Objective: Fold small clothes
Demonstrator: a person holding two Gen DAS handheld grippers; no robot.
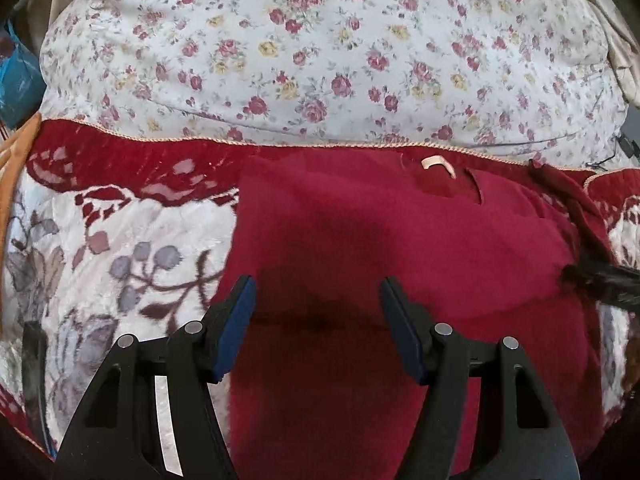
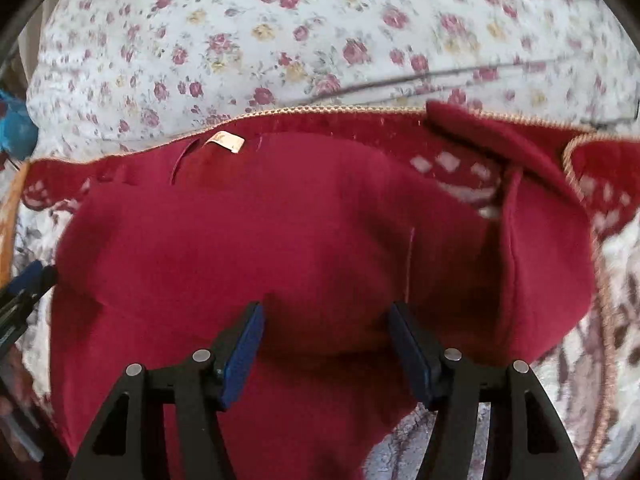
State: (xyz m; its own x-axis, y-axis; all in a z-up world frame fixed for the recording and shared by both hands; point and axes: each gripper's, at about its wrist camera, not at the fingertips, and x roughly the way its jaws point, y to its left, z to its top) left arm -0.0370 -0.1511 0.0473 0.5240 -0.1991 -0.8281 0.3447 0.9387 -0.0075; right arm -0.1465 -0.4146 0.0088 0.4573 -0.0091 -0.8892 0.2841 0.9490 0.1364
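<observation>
A dark red fleece garment [image 1: 392, 240] lies flat on a blanket, with its cream neck label [image 1: 438, 165] at the far edge. My left gripper [image 1: 318, 292] hangs open just above the garment's left part, nothing between its blue pads. In the right wrist view the same garment [image 2: 248, 240] fills the middle, its label [image 2: 226, 142] at the far side and a sleeve [image 2: 520, 248] folded in on the right. My right gripper [image 2: 326, 312] is open over the cloth and holds nothing. Each gripper shows at the other view's edge: the right one [image 1: 600, 286] blurred, the left one [image 2: 24, 280].
Under the garment lies a red-and-white patterned blanket [image 1: 120, 248] with a braided trim [image 2: 340, 110]. Beyond it spreads a white sheet with small roses [image 1: 320, 48]. A blue object [image 1: 16, 76] sits at the far left, and an orange strip [image 1: 12, 184] runs along the blanket's left edge.
</observation>
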